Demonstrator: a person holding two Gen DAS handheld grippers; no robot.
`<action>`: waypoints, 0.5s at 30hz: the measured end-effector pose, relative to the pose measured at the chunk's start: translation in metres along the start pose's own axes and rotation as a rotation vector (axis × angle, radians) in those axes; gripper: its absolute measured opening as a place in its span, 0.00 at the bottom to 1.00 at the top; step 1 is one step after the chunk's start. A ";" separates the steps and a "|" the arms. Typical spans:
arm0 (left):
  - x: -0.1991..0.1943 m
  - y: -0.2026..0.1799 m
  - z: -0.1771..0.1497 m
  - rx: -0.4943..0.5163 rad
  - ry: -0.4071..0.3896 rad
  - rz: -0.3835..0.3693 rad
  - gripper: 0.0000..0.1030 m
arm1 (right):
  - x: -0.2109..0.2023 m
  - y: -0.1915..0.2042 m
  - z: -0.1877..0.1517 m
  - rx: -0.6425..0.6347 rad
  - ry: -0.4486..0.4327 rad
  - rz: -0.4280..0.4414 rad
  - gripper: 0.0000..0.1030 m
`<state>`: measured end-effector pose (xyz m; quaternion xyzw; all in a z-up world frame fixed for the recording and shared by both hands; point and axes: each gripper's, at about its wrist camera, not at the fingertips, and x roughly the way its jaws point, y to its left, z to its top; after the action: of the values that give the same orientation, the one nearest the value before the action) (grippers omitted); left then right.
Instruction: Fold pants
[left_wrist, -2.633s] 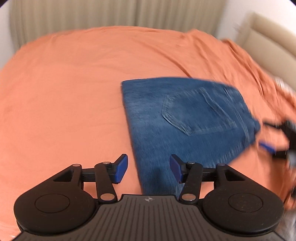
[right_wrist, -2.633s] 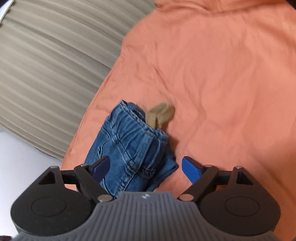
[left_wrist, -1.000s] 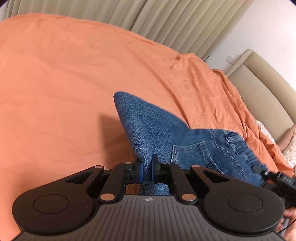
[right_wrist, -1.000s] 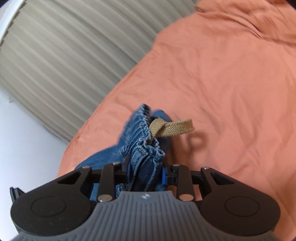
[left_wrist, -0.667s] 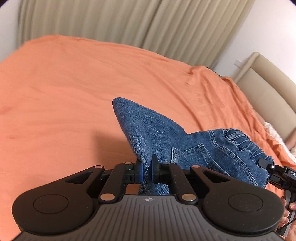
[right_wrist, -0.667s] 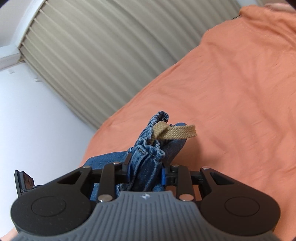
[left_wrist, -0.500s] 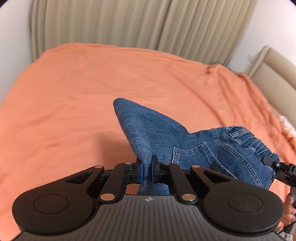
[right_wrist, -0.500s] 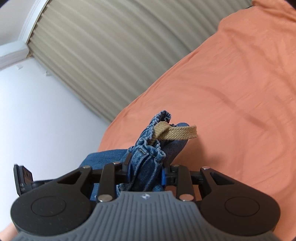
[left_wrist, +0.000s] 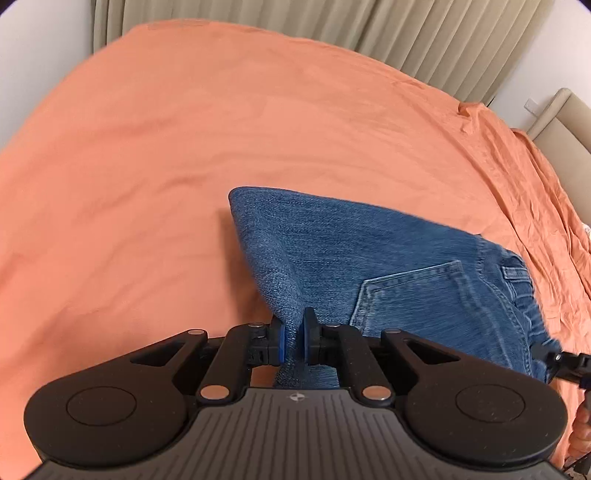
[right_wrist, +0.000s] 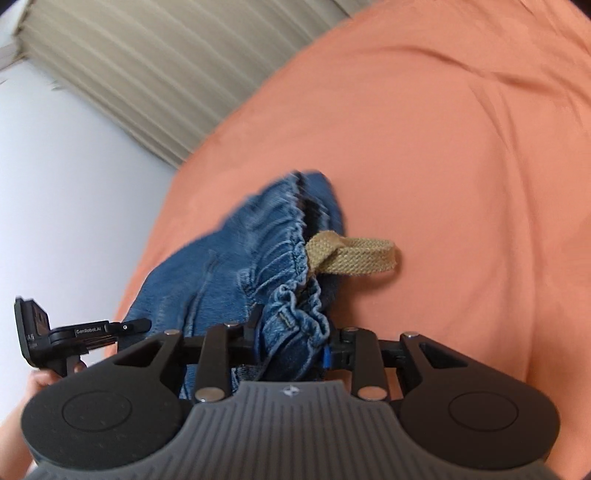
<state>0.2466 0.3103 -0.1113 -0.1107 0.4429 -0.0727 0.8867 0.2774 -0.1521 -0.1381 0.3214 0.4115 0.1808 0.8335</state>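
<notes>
Folded blue denim pants (left_wrist: 369, 258) hang between both grippers above an orange bed sheet (left_wrist: 147, 166). My left gripper (left_wrist: 293, 341) is shut on the folded edge of the pants, with the back pocket to its right. My right gripper (right_wrist: 291, 347) is shut on the gathered elastic waistband of the pants (right_wrist: 258, 266). A tan woven drawstring loop (right_wrist: 351, 254) sticks out of the waistband to the right. The right gripper also shows at the right edge of the left wrist view (left_wrist: 565, 363).
Beige pleated curtains (left_wrist: 406, 33) hang behind the bed. A padded beige headboard (left_wrist: 557, 118) stands at the far right. A white wall (right_wrist: 66, 184) lies left in the right wrist view, where the other handheld device (right_wrist: 55, 336) shows.
Both grippers closed on the pants and lifted them off the sheet. Since half a second ago the views have tilted down toward the bed and the pants have swung slightly.
</notes>
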 end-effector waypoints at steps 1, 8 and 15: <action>0.006 0.001 -0.002 0.013 0.006 0.000 0.11 | 0.003 -0.006 -0.003 0.016 0.008 -0.008 0.24; 0.020 0.011 0.000 0.002 0.056 -0.012 0.26 | 0.025 -0.010 0.001 0.000 0.039 -0.059 0.27; -0.017 0.005 0.001 -0.034 0.006 0.089 0.42 | 0.012 0.025 0.001 -0.205 0.020 -0.179 0.51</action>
<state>0.2374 0.3193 -0.0987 -0.1058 0.4513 -0.0261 0.8857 0.2843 -0.1276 -0.1274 0.1946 0.4264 0.1500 0.8706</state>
